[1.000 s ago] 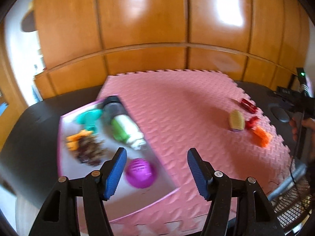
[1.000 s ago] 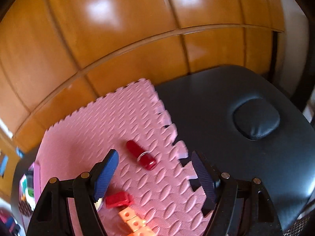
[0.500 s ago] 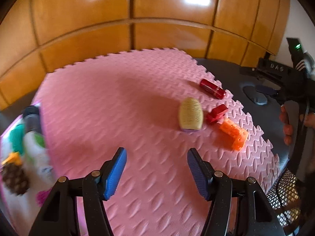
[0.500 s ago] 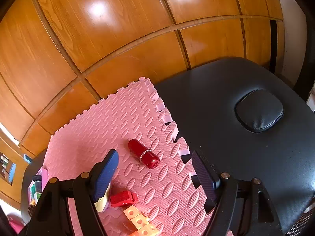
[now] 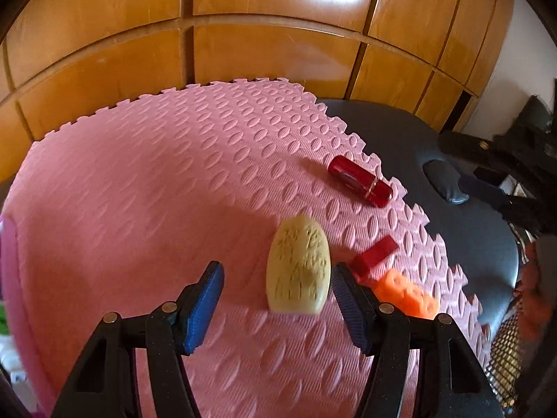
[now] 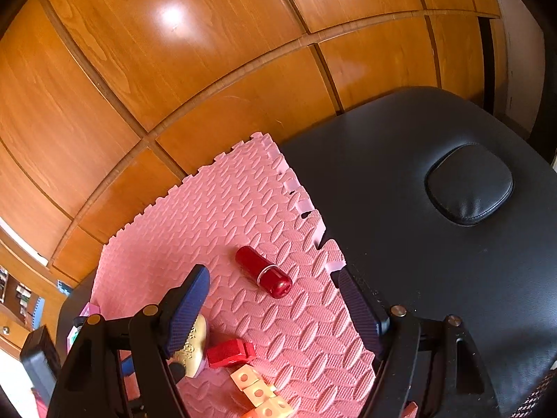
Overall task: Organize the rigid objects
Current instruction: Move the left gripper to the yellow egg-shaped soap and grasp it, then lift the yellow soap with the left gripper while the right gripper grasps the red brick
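A beige oval carved block (image 5: 298,266) lies on the pink foam mat (image 5: 156,191). My left gripper (image 5: 276,299) is open and empty, with the block just ahead between its fingers, nearer the right one. A small red block (image 5: 374,256), an orange studded brick (image 5: 409,297) and a red cylinder (image 5: 360,181) lie to the right. My right gripper (image 6: 275,308) is open and empty above the mat's right edge, with the red cylinder (image 6: 263,271) ahead of it. The beige block (image 6: 193,350), red block (image 6: 231,348) and orange brick (image 6: 259,395) sit at its lower left.
The mat lies on a black padded table (image 6: 435,278) with a round headrest plug (image 6: 470,193). A wood-panelled wall (image 5: 243,35) stands right behind. The pink tray's edge (image 5: 10,278) shows at the far left. The right gripper's black frame (image 5: 515,181) is at the right.
My left gripper has swung right from the tray of sorted items across the mat to the beige block. My right gripper has lifted and tilted slightly, staying open.
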A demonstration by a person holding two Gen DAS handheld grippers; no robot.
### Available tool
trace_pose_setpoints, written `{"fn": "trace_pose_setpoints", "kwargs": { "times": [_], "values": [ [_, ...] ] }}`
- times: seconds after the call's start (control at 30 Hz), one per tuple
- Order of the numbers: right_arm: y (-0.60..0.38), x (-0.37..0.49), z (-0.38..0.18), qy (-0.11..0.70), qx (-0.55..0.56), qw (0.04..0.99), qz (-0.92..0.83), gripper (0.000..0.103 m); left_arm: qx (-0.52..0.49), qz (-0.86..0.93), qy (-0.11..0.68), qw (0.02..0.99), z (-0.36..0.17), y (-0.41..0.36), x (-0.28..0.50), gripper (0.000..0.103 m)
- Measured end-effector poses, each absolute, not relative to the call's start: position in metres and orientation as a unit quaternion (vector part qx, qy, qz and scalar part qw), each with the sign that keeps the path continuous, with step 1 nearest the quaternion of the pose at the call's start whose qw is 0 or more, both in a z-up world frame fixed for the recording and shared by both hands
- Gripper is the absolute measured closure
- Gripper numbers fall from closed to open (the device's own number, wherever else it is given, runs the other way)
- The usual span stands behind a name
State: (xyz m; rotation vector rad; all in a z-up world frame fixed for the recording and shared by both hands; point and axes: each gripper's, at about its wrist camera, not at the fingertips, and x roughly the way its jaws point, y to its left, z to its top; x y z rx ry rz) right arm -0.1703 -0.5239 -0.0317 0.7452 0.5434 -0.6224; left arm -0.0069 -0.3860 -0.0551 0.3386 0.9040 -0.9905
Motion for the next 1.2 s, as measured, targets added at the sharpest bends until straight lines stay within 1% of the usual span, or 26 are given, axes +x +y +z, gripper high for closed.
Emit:
{"fn": "trace_pose_setpoints", "kwargs": {
  "times": [0.13,0.2,0.23,0.27,0.3,0.43,0.53,0.67,0.7,0.73,0.87,1.07,1.2],
  "values": [
    [-0.525,-0.169,-0.032,0.257,0.356,0.85,-0.292,0.025,0.167,-0.455,0.426,0.764,-0.066,-0.404,-0.002,0.038],
    [-0.525,-0.169,-0.032,0.258,0.353,0.85,-0.294,0.025,0.185,-0.45,0.43,0.761,-0.073,-0.412,-0.003,0.043],
    [-0.525,-0.169,-0.032,0.258,0.352,0.85,-0.294,0.025,0.19,-0.451,0.419,0.764,-0.075,-0.413,-0.005,0.043],
    [-0.525,-0.169,-0.032,0.258,0.352,0.85,-0.295,0.025,0.192,-0.454,0.415,0.765,-0.076,-0.413,-0.006,0.049],
    [-0.526,-0.169,-0.032,0.258,0.352,0.85,-0.296,0.025,0.192,-0.451,0.412,0.768,-0.076,-0.411,-0.006,0.059],
    [-0.529,-0.172,-0.034,0.258,0.358,0.846,-0.299,0.025,0.173,-0.446,0.416,0.774,-0.076,-0.391,-0.001,0.059],
    [-0.531,-0.172,-0.036,0.261,0.361,0.844,-0.298,0.025,0.178,-0.439,0.403,0.783,-0.076,-0.372,-0.008,0.059],
    [-0.524,-0.16,-0.04,0.289,0.351,0.849,-0.27,0.025,0.177,-0.425,0.401,0.792,-0.078,-0.338,-0.017,0.059],
    [-0.521,-0.157,-0.041,0.296,0.345,0.851,-0.263,0.027,0.175,-0.425,0.397,0.794,-0.078,-0.33,-0.02,0.059],
    [-0.517,-0.152,-0.042,0.306,0.336,0.854,-0.255,0.03,0.179,-0.418,0.4,0.796,-0.079,-0.323,-0.022,0.059],
    [-0.499,-0.132,-0.048,0.343,0.301,0.865,-0.209,0.034,0.168,-0.409,0.395,0.806,-0.078,-0.3,-0.025,0.059],
    [-0.464,-0.107,-0.054,0.382,0.215,0.881,-0.179,0.034,0.145,-0.422,0.374,0.813,-0.081,-0.283,-0.028,0.059],
    [-0.459,-0.098,-0.067,0.416,0.194,0.869,-0.184,0.033,0.141,-0.425,0.368,0.815,-0.081,-0.279,-0.029,0.059]
  ]
}}
